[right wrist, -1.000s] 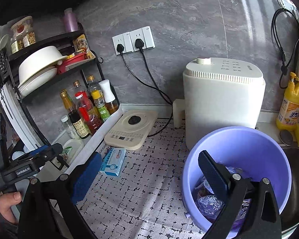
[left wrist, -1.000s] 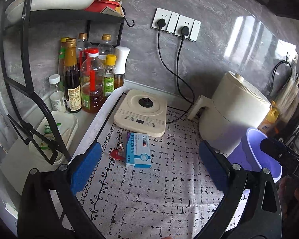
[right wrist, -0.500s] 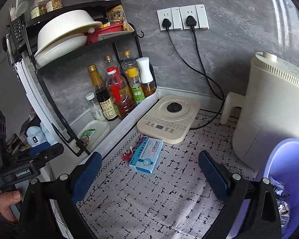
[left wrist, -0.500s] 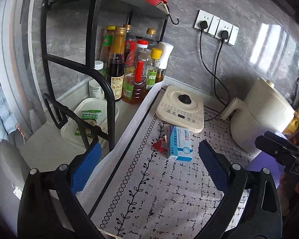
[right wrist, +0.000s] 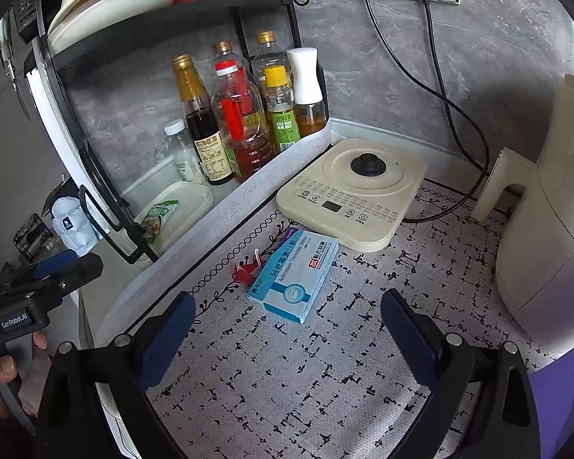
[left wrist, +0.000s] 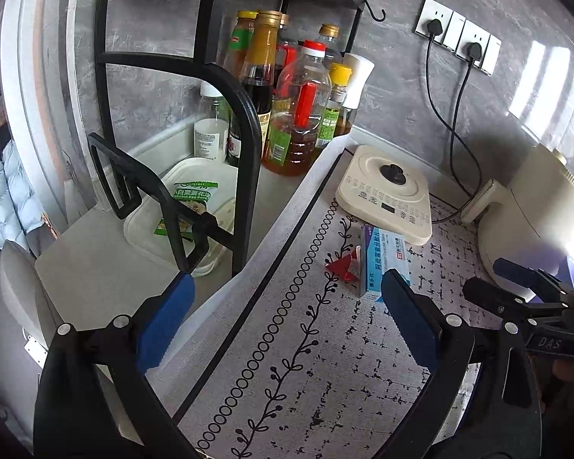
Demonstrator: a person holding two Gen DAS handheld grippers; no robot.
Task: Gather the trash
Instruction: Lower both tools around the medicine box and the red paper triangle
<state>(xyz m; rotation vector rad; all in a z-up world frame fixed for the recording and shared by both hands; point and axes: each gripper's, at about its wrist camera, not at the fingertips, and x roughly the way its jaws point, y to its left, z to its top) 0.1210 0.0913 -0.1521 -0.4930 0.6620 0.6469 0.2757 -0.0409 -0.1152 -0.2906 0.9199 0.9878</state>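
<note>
The right gripper (right wrist: pixel 285 331) is wide open and holds nothing. So is the left gripper (left wrist: pixel 287 319). The flat blue cardboard medicine box (right wrist: pixel 294 275) lies on the patterned mat (right wrist: pixel 325 375), touching a small red scrap (right wrist: pixel 245 267). A grab could miss the thin scrap.

Both grippers hang above the patterned mat (right wrist: pixel 325 375), jaws spread wide and empty: left gripper (left wrist: pixel 287 321), right gripper (right wrist: pixel 287 325).

Woven cloth mat (right wrist: pixel 325 363), glossy cardboard box (right wrist: pixel 292 275) — matt plastic hotplate (right wrist: pixel 352 191).
</note>
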